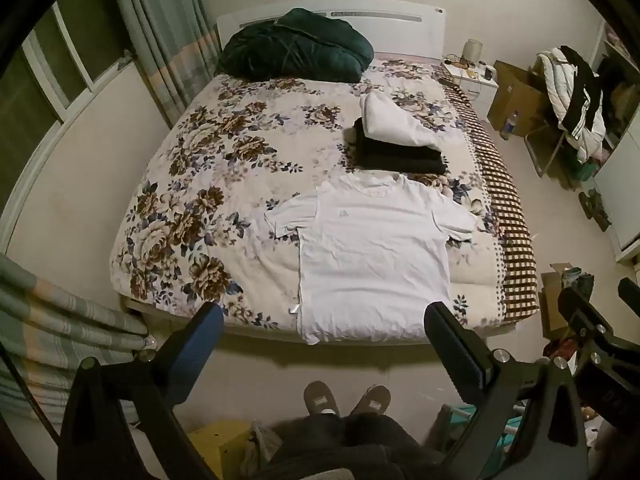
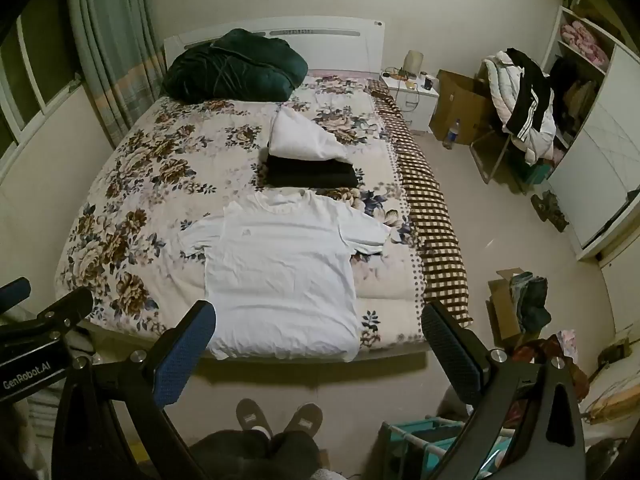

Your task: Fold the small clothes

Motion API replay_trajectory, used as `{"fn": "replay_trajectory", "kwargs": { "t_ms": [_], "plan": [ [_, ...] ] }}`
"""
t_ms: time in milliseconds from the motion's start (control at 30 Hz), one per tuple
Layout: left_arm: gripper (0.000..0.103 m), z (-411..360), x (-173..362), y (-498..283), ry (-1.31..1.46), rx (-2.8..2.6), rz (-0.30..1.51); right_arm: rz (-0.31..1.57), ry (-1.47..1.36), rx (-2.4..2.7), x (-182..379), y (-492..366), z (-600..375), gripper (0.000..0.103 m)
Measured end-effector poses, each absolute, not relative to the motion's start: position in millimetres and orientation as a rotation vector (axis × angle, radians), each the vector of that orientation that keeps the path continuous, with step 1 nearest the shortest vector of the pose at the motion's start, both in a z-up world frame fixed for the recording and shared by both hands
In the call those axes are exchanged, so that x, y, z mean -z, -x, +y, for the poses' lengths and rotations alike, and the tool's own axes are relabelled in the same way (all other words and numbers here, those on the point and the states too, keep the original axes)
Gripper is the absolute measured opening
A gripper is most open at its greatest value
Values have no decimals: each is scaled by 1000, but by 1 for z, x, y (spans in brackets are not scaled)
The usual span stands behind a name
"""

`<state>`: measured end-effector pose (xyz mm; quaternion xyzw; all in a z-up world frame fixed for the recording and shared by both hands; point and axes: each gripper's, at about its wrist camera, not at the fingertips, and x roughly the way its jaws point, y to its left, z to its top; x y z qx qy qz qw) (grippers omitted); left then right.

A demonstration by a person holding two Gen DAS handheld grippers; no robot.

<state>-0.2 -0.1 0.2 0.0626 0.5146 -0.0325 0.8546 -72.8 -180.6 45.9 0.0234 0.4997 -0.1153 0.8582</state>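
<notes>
**A:** Where is the shirt?

**B:** The white T-shirt (image 1: 372,248) lies flat and face up on the bed (image 1: 192,184), collar toward the headboard, sleeves spread, hem right at the foot edge. Just beyond its collar sits a pile: a folded black garment (image 1: 400,156) with a white garment (image 1: 396,120) on top, which looks loosely bundled rather than neatly folded.

**A:** And the tools?

**B:** Both are held back from the T-shirt, above the floor at the foot of the bed. The left tool (image 1: 324,332) has its fingers spread wide and holds nothing; the right tool (image 2: 318,332) is the same, spread and empty.

**A:** So folding hasn't begun on this one?

**B:** I'd judge not; it's laid out, uncreased by any fold. The likely first step is to bring one side in toward the middle.

**A:** How to do it well?

**B:** Pinch one layer-pair only, at the shoulder and at the hem on the same side of the T-shirt, so the edge lifts evenly. Carry both points across together, keeping the fold line straight and parallel to the T-shirt's side. Avoid catching the flowered quilt beneath.
</notes>
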Motion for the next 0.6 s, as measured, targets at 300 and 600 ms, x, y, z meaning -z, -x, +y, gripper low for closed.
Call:
{"fn": "replay_trajectory", "kwargs": {
  "t_ms": [300,600],
  "plan": [
    [103,1,-1,0,-128,71,1080,1049,-56,235,-47,74,-182,103],
    [103,1,-1,0,-124,69,1078,1050,-55,221,-59,72,-174,103]
  ]
}}
